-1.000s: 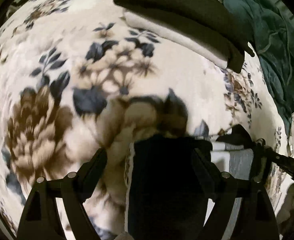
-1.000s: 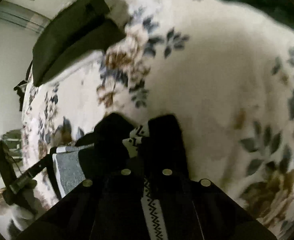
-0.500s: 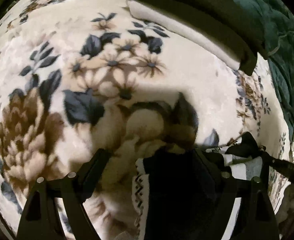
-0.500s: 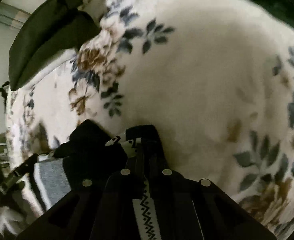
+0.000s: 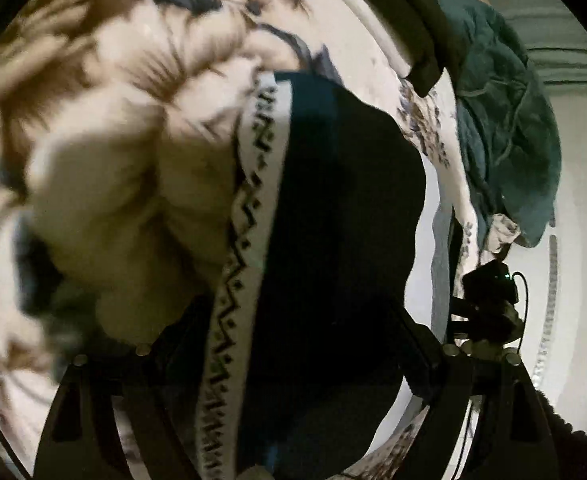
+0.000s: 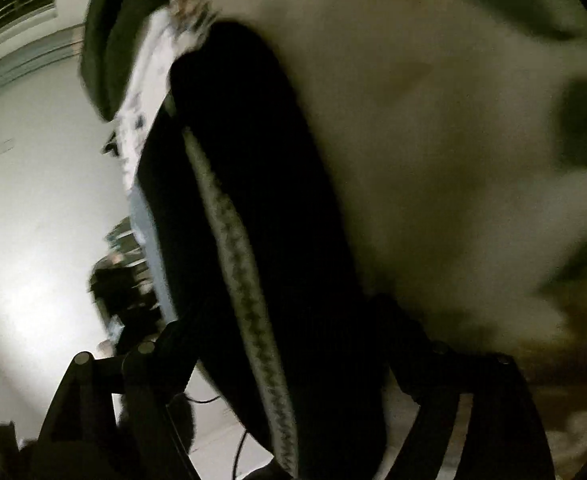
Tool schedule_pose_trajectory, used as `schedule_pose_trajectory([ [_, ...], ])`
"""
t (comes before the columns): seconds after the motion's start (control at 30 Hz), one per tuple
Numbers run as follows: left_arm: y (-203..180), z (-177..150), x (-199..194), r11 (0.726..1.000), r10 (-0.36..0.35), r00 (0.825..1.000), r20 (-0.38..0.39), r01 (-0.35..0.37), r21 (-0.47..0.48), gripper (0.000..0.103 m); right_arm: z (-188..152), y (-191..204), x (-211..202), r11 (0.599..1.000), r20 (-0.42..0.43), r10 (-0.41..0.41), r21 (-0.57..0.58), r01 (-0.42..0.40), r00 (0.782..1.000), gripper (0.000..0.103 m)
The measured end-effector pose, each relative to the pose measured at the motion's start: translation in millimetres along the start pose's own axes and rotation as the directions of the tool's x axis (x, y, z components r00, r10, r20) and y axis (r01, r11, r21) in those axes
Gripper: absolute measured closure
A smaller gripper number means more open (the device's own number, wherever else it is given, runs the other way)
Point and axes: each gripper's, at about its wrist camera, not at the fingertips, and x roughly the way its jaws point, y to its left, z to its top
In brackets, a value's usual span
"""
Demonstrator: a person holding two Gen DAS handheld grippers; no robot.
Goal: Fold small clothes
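A small black garment (image 5: 333,220) with a white zigzag-patterned band (image 5: 249,208) lies close in front of my left gripper (image 5: 293,328), between its spread fingers, on the floral blanket (image 5: 113,140). The right wrist view shows the same black garment (image 6: 253,200) and its patterned band (image 6: 233,240) between the spread fingers of my right gripper (image 6: 289,340). Both views are tilted and blurred. The fingertips are hidden by the dark cloth. The other gripper (image 5: 489,300) shows at the right of the left wrist view.
A dark green cloth heap (image 5: 505,112) lies at the blanket's far right. A dark folded item (image 5: 421,40) lies at the top of the bed; it also shows in the right wrist view (image 6: 109,40). A pale wall (image 6: 33,200) is behind.
Both grippers have opened from shut on the garment and dropped low and tilted. The garment now fills the views much closer, and the wall has come into sight.
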Motion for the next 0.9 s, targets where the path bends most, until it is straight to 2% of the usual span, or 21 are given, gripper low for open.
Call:
schedule_pose_trajectory([
  [0.07, -0.8, 2.2, 5.3, 0.999, -0.029, 1.000, 0.004, 0.029, -0.015, 0.017, -1.2, 6.8, 13.4, 0.998, -0.021, 0.055, -0.022, -0.056, 0.998, 0.016],
  [0.17, -7.0, 9.0, 14.8, 0.998, -0.055, 0.998, -0.005, 0.055, -0.032, 0.016, -0.9, 19.5, 35.7, 0.996, -0.058, 0.061, -0.059, -0.065, 0.996, 0.015],
  [0.27, -16.3, 13.3, 15.7, 0.999, -0.052, 0.999, -0.007, 0.052, -0.007, 0.017, -0.9, 29.4, 48.2, 0.995, -0.064, 0.061, -0.074, -0.066, 0.996, 0.017],
  [0.3, -18.7, 13.6, 14.1, 0.999, -0.049, 0.999, -0.001, 0.049, 0.003, 0.023, -3.8, 30.8, 46.8, 0.994, -0.053, 0.064, -0.080, -0.068, 0.997, 0.020],
  [0.33, -20.6, 12.3, 10.7, 0.999, -0.050, 0.999, 0.012, 0.050, 0.015, 0.053, -6.5, 32.6, 45.7, 0.994, -0.039, 0.075, -0.082, -0.078, 0.996, 0.037],
  [0.37, -22.7, 12.5, 6.8, 0.999, -0.047, 0.999, 0.026, 0.047, 0.021, 0.067, -8.7, 34.3, 43.3, 0.994, -0.025, 0.072, -0.083, -0.074, 0.997, 0.057],
  [0.43, -29.9, 13.8, -3.3, 0.999, -0.050, 0.997, 0.051, 0.048, 0.025, 0.073, -15.8, 39.7, 33.6, 0.995, 0.028, 0.065, -0.084, -0.062, 0.998, 0.065],
  [0.53, -44.9, 22.9, -14.9, 0.998, -0.048, 0.997, 0.062, 0.046, 0.046, 0.074, -26.5, 61.5, 18.5, 0.992, 0.082, 0.028, -0.125, -0.017, 0.996, 0.069],
  [0.67, -69.0, 51.4, -35.3, 0.995, -0.064, 0.995, 0.074, 0.058, 0.085, 0.075, -27.2, 94.2, -9.9, 0.989, 0.140, 0.036, -0.147, -0.015, 0.990, 0.070],
  [0.77, -95.1, 88.3, -55.5, 0.990, -0.075, 0.993, 0.086, 0.064, 0.128, 0.074, -14.6, 128.0, -34.4, 0.984, 0.181, 0.044, -0.180, -0.011, 0.982, 0.070],
  [0.9, -130.9, 154.8, -82.1, 0.980, -0.079, 0.990, 0.121, 0.054, 0.193, 0.074, 23.4, 178.7, -68.1, 0.975, 0.252, 0.060, -0.222, -0.003, 0.966, 0.070],
])
